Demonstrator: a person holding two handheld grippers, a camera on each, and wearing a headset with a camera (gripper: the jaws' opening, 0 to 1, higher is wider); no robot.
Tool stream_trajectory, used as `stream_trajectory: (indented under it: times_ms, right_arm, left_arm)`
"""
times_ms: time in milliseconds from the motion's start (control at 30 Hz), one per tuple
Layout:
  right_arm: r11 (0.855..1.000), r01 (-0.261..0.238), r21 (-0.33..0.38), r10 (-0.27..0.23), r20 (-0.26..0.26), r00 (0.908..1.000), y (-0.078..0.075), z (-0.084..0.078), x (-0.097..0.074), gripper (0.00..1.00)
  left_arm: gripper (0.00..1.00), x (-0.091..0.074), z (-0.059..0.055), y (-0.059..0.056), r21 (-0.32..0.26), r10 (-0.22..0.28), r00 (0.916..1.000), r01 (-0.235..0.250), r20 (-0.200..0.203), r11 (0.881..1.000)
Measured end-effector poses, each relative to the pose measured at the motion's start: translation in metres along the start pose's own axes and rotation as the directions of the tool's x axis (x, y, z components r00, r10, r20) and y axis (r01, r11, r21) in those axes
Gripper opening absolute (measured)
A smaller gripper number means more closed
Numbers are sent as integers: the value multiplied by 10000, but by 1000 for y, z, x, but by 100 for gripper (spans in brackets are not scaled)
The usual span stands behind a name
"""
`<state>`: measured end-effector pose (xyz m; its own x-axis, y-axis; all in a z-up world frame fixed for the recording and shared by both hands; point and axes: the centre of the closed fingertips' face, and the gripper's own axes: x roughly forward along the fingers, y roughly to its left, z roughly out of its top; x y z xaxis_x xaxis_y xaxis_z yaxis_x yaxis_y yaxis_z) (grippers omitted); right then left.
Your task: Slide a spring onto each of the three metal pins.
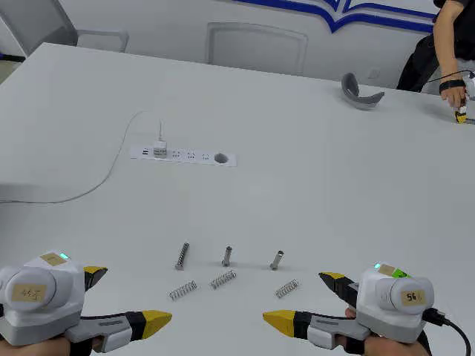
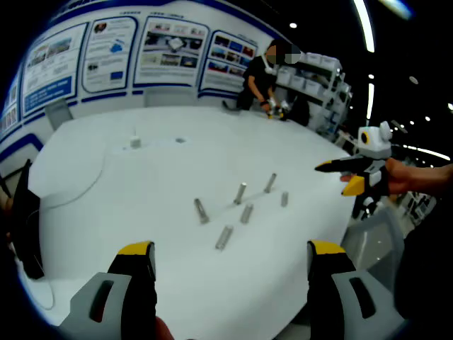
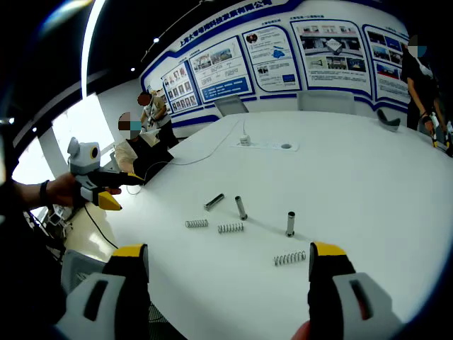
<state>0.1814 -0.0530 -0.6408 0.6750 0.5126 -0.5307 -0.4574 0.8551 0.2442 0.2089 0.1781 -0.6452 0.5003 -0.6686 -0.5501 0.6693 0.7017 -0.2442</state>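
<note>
Three springs (image 1: pixel 223 279) are laid loose on the table (image 1: pixel 312 163), each near one of three pins (image 1: pixel 227 256). None is threaded, so no step is judged begun. The left gripper (image 1: pixel 130 297) and right gripper (image 1: pixel 298 298) are held spread and empty nearby. A spring must be grasped next.

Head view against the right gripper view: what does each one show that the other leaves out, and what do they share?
Head view adds the right gripper's white body with its label. Right gripper view adds wall posters and two people beside the table. Shared: three metal pins, one lying and two upright, three loose springs, the power strip, and the open left gripper.
</note>
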Motion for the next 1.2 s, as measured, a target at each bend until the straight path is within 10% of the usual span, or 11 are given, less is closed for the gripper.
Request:
stream_trajectory:
  times_ms: [1200]
  right_arm:
    - [10000,-26,-69,24,-387,9992,2,-10,0,95]
  left_arm:
    - [87,24,1,10,27,-110,9984,111,-556,9999]
